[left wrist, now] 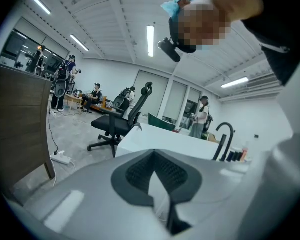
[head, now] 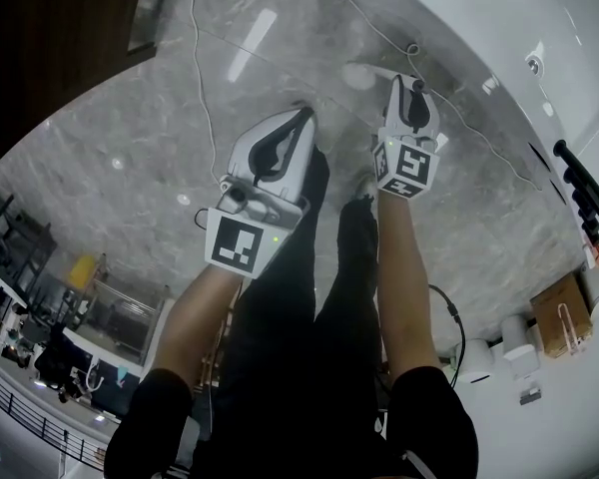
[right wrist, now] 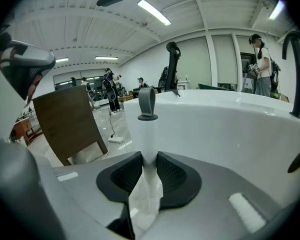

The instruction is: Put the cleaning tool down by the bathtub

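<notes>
Not done yet. The right hand-held gripper (right wrist: 149, 160) is clamped on the cleaning tool (right wrist: 146, 131), which is off the floor (head: 170, 118) beside the bathtub (right wrist: 225, 129). The left hand-held gripper (left wrist: 152, 156) is closed and empty. Just needs setting down and letting go.

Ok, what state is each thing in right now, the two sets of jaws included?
left gripper: jaws together, nothing between them.
right gripper: jaws shut on the cleaning tool.
cleaning tool: held by its white handle, loop end toward the bathtub, not yet put down.
bathtub: outer wall in view, inside hidden.
office chair: unoccupied.
</notes>
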`<state>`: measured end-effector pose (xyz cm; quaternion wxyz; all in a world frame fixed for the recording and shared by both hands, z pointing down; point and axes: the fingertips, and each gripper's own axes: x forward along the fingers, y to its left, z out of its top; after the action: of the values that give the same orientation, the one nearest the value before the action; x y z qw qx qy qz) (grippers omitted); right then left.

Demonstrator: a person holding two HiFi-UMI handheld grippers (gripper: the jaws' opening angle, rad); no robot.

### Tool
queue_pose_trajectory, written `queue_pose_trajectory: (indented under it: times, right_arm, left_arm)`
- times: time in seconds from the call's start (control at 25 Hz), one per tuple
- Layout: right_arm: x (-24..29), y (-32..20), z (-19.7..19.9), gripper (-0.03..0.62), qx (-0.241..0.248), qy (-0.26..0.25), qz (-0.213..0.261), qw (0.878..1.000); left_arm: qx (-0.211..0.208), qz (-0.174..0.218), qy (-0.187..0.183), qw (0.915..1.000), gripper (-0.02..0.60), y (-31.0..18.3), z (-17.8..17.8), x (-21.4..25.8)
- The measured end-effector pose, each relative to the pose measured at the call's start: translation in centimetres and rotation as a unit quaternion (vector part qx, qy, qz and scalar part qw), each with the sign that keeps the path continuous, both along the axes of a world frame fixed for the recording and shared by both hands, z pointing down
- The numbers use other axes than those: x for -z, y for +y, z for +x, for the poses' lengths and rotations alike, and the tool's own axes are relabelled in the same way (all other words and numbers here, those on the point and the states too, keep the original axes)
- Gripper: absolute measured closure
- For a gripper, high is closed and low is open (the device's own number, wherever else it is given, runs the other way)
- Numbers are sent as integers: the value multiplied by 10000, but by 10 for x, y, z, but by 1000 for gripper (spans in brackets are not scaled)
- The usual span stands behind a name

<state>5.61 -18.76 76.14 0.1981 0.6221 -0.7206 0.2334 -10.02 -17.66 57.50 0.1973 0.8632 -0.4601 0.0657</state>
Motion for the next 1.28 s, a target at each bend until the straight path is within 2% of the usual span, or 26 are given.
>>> queue_pose_trajectory:
  times: [0.76, 1.28]
  right_arm:
    - [-100, 3, -16, 502, 40, 120, -769, 9970]
    - [-114, -22, -12, 503, 26, 96, -855, 9963]
  left_arm:
    - [-48, -150, 50, 9999, 575, -14, -11, -35]
    - [-29, -180, 114, 9998, 575, -19, -12, -38]
